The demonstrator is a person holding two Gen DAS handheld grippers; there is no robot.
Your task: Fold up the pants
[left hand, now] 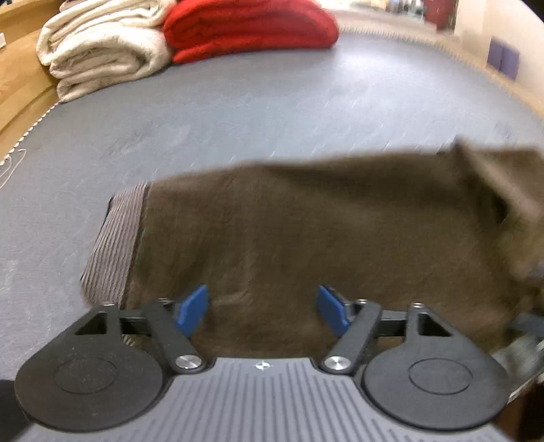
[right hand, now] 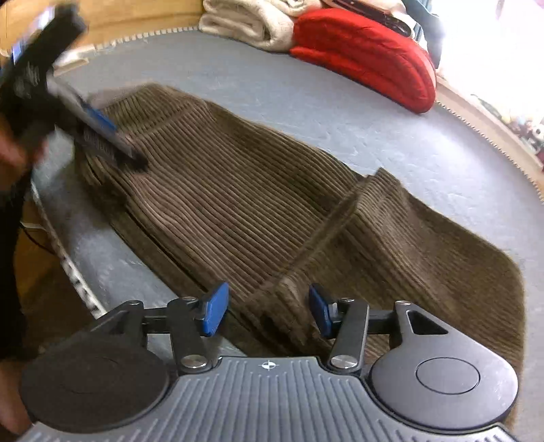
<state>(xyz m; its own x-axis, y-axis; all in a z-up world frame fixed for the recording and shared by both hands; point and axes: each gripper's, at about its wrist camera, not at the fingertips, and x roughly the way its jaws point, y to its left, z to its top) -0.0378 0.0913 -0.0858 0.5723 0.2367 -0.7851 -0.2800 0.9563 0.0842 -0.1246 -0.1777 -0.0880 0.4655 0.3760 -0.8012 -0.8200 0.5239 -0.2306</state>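
Note:
Brown corduroy pants [right hand: 238,190] lie folded on the grey bed cover [right hand: 340,112]. In the left wrist view the pants [left hand: 306,238] show a striped lining [left hand: 112,244] at their left end. My left gripper [left hand: 263,309] hovers over the near edge of the cloth, open, with its blue pads [left hand: 192,309] wide apart and nothing pinched. From the right wrist view it appears blurred at the upper left as the left gripper [right hand: 129,153], above the far end of the pants. My right gripper [right hand: 268,312] stands open astride a raised fold ridge [right hand: 326,231], and its pads [right hand: 214,312] do not press on it.
A folded cream blanket [left hand: 102,51] and a red blanket [left hand: 248,27] are stacked at the far end of the bed. A wooden frame [left hand: 20,85] runs along the left side. The bed's stitched edge [right hand: 68,261] drops off near my right gripper. A person's hand [right hand: 13,153] holds the left gripper.

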